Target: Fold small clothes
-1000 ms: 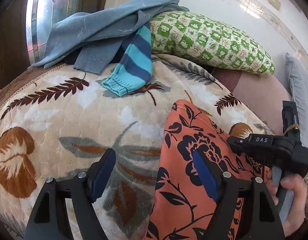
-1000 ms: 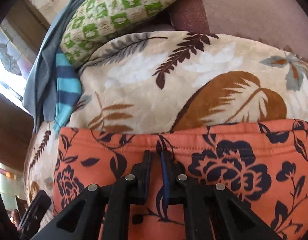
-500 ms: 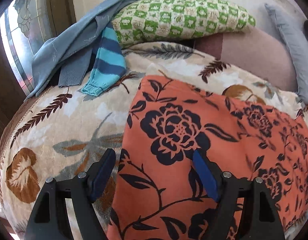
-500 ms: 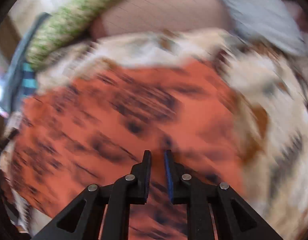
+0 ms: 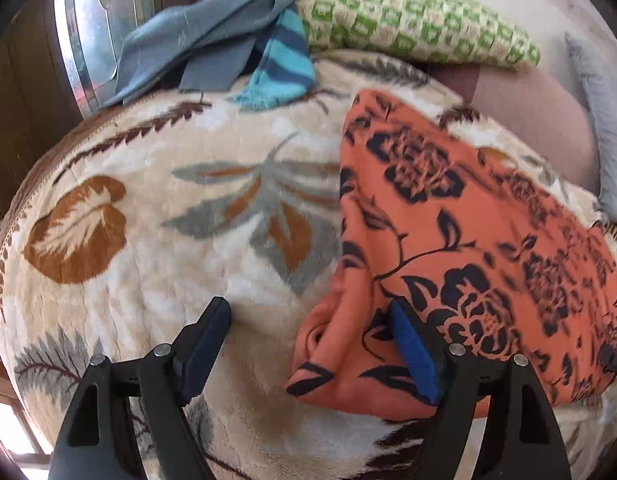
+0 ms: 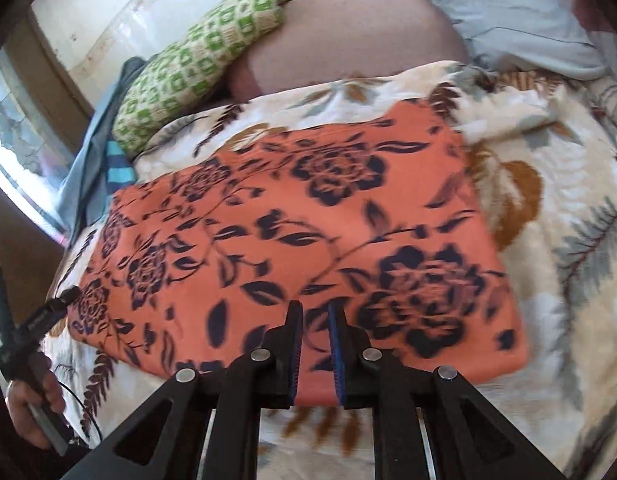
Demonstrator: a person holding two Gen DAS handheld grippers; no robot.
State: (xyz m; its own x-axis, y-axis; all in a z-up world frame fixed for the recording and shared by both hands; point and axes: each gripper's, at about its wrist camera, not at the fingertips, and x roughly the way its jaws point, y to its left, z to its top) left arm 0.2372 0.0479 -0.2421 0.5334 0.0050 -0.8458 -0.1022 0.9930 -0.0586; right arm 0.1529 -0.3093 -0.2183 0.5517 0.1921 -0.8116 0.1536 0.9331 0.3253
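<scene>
A bed covered by a cream leaf-print blanket point(image 5: 156, 208) fills the view, with a green checked pillow point(image 5: 420, 24) and a grey garment point(image 5: 204, 28) over a striped blue one point(image 5: 284, 68) at the far end. The orange floral garment point(image 6: 292, 236) lies flat on the blanket. The left gripper point(image 5: 308, 336) hovers at its near left corner, jaws wide apart, nothing clamped. The right gripper point(image 6: 314, 340) sits over the near edge, jaws almost together, a narrow gap showing, gripping no cloth.
</scene>
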